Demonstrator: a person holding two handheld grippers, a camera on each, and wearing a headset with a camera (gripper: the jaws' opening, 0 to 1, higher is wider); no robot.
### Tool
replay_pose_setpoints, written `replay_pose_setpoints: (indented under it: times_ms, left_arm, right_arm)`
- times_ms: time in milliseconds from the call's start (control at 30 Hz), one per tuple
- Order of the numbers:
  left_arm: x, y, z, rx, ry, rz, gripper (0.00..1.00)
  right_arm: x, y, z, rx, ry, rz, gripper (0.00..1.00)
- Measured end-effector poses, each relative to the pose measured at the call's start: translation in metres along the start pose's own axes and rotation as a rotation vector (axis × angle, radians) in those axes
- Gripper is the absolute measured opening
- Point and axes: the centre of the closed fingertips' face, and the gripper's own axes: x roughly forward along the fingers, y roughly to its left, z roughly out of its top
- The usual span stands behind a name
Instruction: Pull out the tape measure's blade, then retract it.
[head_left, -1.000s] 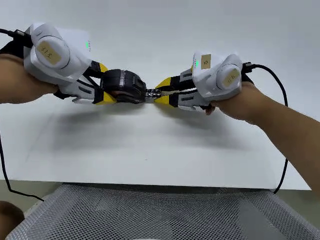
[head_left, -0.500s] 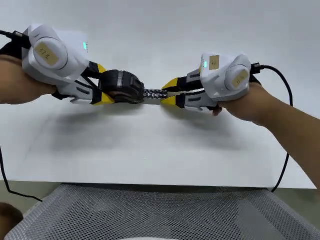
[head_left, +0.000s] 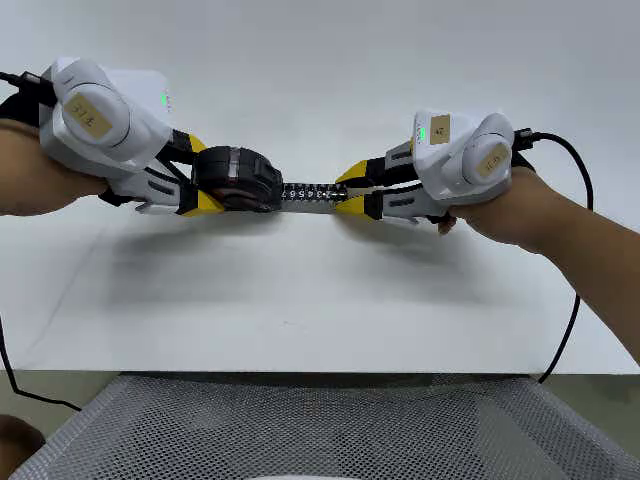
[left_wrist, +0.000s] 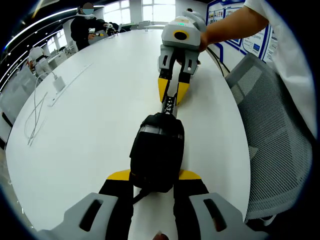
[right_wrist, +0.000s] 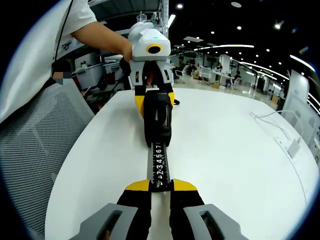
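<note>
White table (head_left: 300, 300), 1 of, runs long and wide under everything. 1 grey mesh chair (head_left: 300, 430) at its near edge. Room behind in the gripper views: open office, ceiling lights, desks, a person (left_wrist: 87, 25) standing at the far end.

2 grippers. Your left gripper (head_left: 203, 172) (left_wrist: 155, 175) is clamped on the tape measure (head_left: 238, 178) (left_wrist: 157, 150), a yellow tip on each side of the black case, blade mouth facing your other hand. Your right gripper (head_left: 352, 190) (right_wrist: 160, 186) is pinched tight on the free end of the blade (head_left: 310, 191) (right_wrist: 159, 162).

1 tape measure, 1 blade. Case held up off the table, shadow below. Blade is out a short stretch, straight between case and right tips, digits readable in the right gripper view.

Black cable (head_left: 570, 220) trails from the right gripper. White cables (left_wrist: 37, 110) lie on the table well apart from the work.
</note>
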Motion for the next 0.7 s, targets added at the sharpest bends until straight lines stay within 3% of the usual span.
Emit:
replay_pose_setpoints:
  times_ms: [700]
  left_arm:
    - [0.0,0.0,0.001,-0.002,0.001,0.002,0.26]
  right_arm:
    - [-0.025,-0.004,-0.019,-0.017,0.061,-0.005,0.09]
